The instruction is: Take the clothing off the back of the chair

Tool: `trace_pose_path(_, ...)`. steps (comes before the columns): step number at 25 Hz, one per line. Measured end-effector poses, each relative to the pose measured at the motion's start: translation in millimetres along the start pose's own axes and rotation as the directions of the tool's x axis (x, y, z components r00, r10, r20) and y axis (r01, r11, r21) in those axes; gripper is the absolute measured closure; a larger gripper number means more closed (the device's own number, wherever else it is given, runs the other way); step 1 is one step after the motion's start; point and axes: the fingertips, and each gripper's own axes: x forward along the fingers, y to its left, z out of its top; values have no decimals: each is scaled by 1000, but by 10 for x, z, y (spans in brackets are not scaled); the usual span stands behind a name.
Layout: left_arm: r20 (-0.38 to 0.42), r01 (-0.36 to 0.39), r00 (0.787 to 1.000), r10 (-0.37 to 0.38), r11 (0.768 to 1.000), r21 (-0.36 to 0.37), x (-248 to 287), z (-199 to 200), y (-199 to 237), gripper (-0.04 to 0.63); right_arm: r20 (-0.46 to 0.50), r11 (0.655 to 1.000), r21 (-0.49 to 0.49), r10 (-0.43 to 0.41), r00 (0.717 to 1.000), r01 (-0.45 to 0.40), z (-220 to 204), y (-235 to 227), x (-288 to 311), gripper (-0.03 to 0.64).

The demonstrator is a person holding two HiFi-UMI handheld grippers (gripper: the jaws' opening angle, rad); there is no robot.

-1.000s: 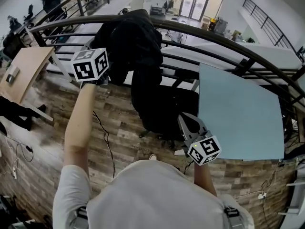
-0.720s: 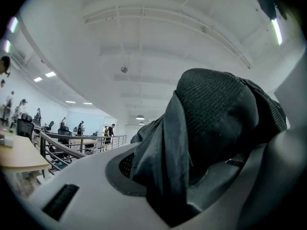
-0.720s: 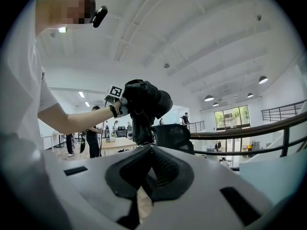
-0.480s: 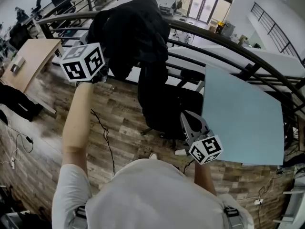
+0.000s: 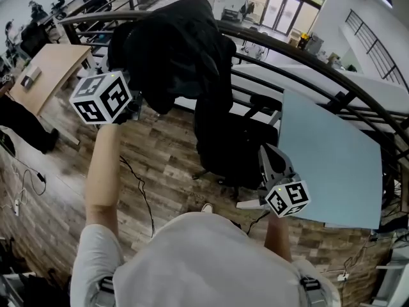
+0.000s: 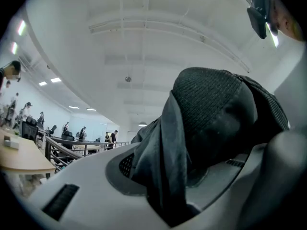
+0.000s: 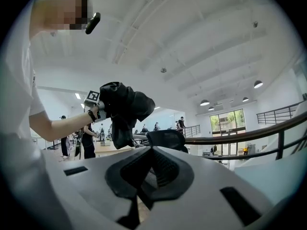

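Jacket (image 6: 216, 114), clamped between left gripper (image 6: 182, 176) jaws

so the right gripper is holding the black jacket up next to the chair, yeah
Not quite: it is the left gripper, not the right, that holds the black jacket up next to the chair. The left gripper view shows the dark cloth pinched between its jaws. In the right gripper view, the right gripper has its jaws together on nothing.
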Motion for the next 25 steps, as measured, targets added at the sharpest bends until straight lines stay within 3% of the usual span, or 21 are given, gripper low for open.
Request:
trace_pose_path(3,-27,-31,999,31,999,21,-131,-119,115,466,19,1000,21,-9,1000,9,57,-23,-1,597)
trace_pose_path(10,-49,-111,993,110,993,-30,-566,-444,421,466,27,1000,21,-11,1000,10,102,-42,58,597)
trace_pose_path(20,-55,-267,963,265,962,-49,-1242,-866,669,468,17,999,28,-36,999,36,70,-141,153,597)
trace_pose_path(25,-114,-310,947,299,946,-90,-1626,-1149,696,468,11,999,28,-34,999,33,73,-151,240,597)
